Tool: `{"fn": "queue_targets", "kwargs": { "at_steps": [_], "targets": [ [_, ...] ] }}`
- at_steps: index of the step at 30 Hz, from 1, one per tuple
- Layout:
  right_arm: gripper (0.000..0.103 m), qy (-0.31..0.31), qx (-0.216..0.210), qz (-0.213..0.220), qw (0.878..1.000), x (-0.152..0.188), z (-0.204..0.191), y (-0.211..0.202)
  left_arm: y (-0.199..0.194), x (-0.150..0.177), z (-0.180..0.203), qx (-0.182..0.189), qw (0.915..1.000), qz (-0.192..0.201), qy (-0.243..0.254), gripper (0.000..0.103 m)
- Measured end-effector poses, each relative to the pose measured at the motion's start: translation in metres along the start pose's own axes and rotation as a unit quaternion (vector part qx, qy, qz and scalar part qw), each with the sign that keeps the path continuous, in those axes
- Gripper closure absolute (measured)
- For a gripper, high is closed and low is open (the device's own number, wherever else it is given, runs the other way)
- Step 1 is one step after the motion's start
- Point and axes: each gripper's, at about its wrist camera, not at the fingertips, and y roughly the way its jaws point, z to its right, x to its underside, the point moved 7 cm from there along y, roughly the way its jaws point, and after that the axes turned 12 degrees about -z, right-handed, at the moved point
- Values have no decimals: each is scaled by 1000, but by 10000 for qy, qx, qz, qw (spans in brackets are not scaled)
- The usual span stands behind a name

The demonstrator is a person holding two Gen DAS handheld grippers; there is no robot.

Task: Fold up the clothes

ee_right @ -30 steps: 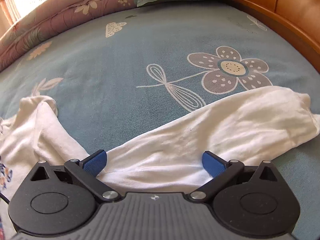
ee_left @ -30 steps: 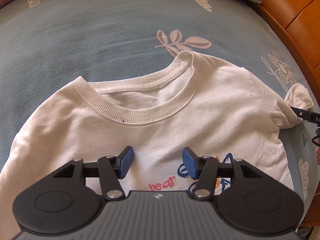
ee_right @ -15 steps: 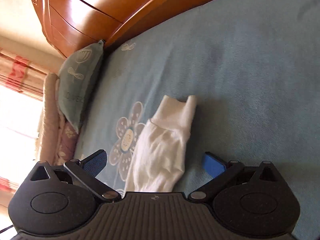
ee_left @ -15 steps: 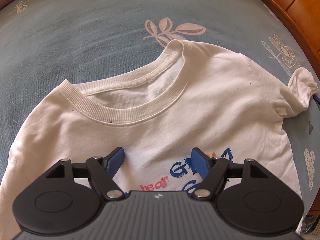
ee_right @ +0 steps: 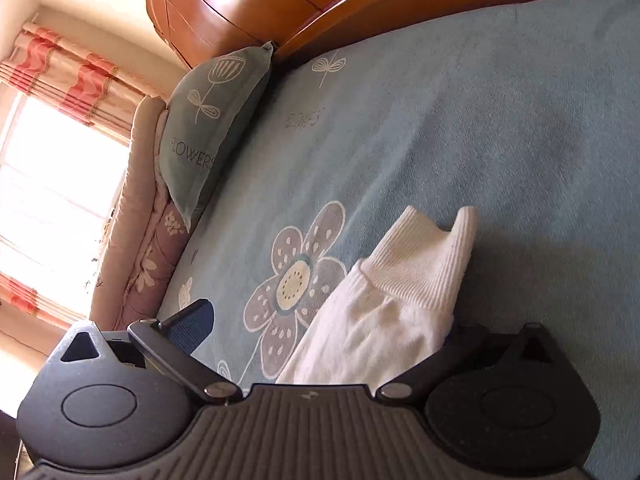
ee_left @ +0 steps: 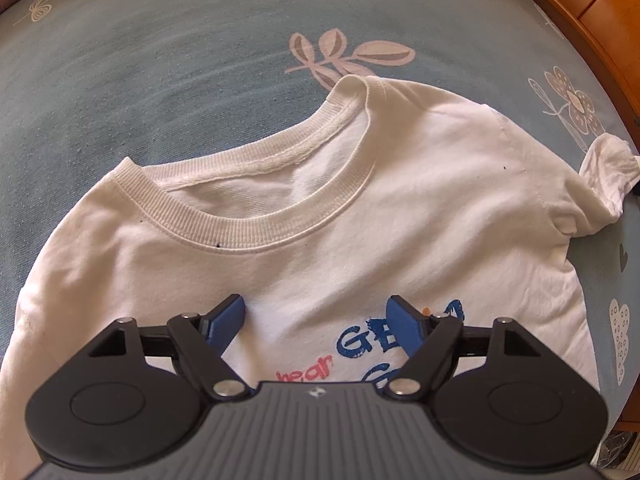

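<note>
Left gripper (ee_left: 316,322): jaws opening over shirt (ee_left: 360,248), nothing pinched. Right gripper (ee_right: 324,332): agape around sleeve cuff (ee_right: 424,264). Step: sleeve fold; next, pinch cuff.

Left gripper (ee_left: 316,322): matte black body, ribbed dark-grey top plate, small white logo at plate's centre. Two round black housings, each with shallow circular recess. Black linkage arms, silver screws at pivots, triangular cut-outs in outer links. Fingers (ee_left: 226,318) blue, flat-faced.

Right gripper (ee_right: 320,344): same black build, ribbed plate, silver screws, triangular cut-outs. One blue finger (ee_right: 192,322) shows; other hidden.
</note>
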Motion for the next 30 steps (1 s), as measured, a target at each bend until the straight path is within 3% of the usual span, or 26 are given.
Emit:
{"fn": "queue_targets", "kwargs": {
  "at_steps": [2, 4, 6, 7, 9, 16, 23, 27, 30],
  "targets": [
    [6, 22, 52, -7, 10000, -1, 2, -2, -2, 1, -3, 22, 10000, 18, -52, 26],
    [23, -21, 271, 27, 9996, 6, 7, -7, -4, 1, -4, 55, 9999, 47, -134, 26],
    [51, 94, 425, 65, 9990, 9, 15, -12, -3, 0, -4, 63, 9999, 56, -140, 26],
    [57, 168, 493, 84, 9986, 11, 20, -14, -3, 1, -4, 67, 9999, 62, -131, 26],
    [84, 241, 695, 56, 9973, 10, 26, -15, -4, 2, -4, 75, 9999, 75, -108, 26],
    [87, -753, 1461, -19, 9864, 4, -14, -16, -6, 1, 0, 79, 9999, 31, -148, 26],
    [87, -1659, 1473, 723, 9724, -30, -81, -65, -6, -1, -3, 148, 9996, 28, -224, 26],
    [86, -1607, 1694, 829, 9688, -36, -76, -87, -8, 1, -4, 181, 9994, 82, -277, 26],
    [86, -1434, 2223, 696, 9619, -24, -47, -87, -10, 4, -4, 195, 9993, 114, -283, 26]
  ]
}}
